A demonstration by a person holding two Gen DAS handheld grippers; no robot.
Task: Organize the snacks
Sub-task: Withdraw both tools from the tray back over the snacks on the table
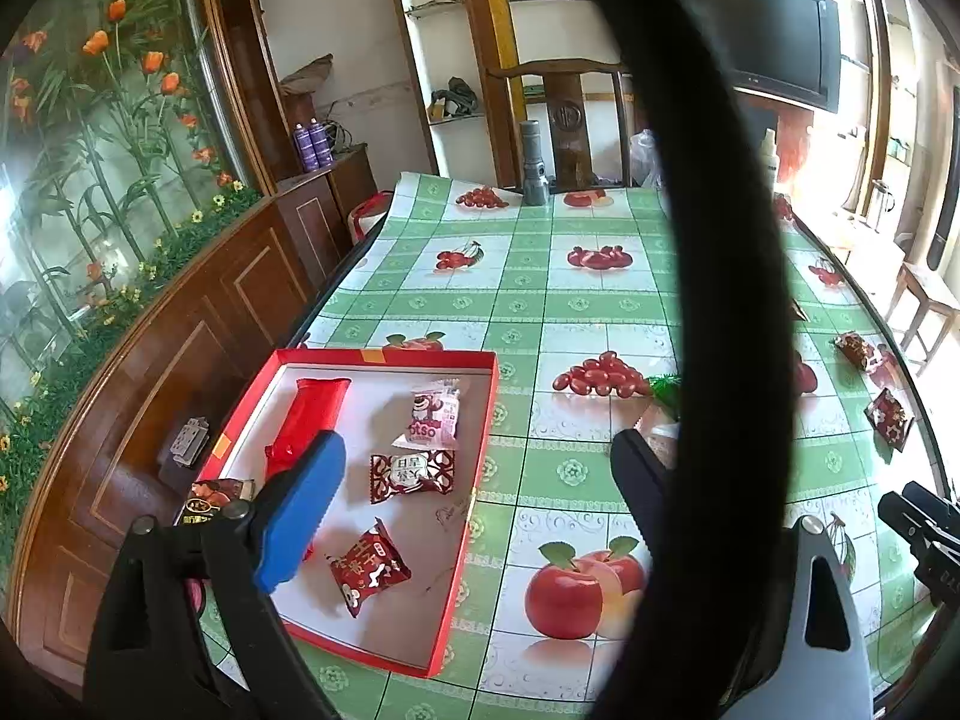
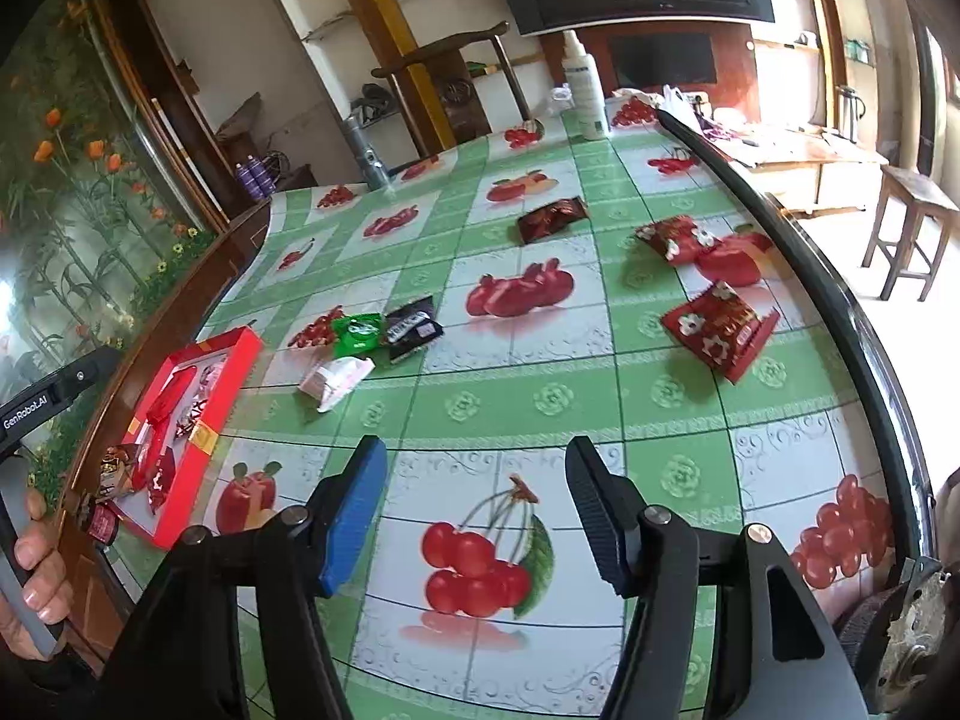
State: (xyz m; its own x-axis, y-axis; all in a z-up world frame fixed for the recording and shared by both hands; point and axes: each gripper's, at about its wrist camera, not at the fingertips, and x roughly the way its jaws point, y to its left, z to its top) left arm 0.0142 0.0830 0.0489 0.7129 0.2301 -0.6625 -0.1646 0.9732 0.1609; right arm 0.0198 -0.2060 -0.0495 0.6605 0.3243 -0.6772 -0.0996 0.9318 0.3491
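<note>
**A:** Where did the snacks stand at that point?

**B:** Some were already in the red box (image 1: pixel 384 360) at the tabletop's (image 2: pixel 540 408) left edge: a long red packet (image 1: pixel 312 414), a pink-and-white sweet (image 1: pixel 435 417) and two dark red ones. The rest lay loose: a white wrapper (image 2: pixel 336 381), a green packet (image 2: pixel 359 333) and a black one (image 2: pixel 414 324) bunched near the box, and red flowered packs (image 2: pixel 717 327) well apart toward the right edge.

**A:** And the tongs?

**B:** The right tongs (image 2: pixel 477 510) were parted and empty above the bare cloth, aimed toward that loose bunch, probably to fetch the next piece. The left tongs (image 1: pixel 480 480) were spread wide with nothing between them, hanging over the box's near side. A dark strap crossed that view and hid part of the cloth.

**A:** Why hold the left there?

**B:** My guess: to steady the box.
</note>
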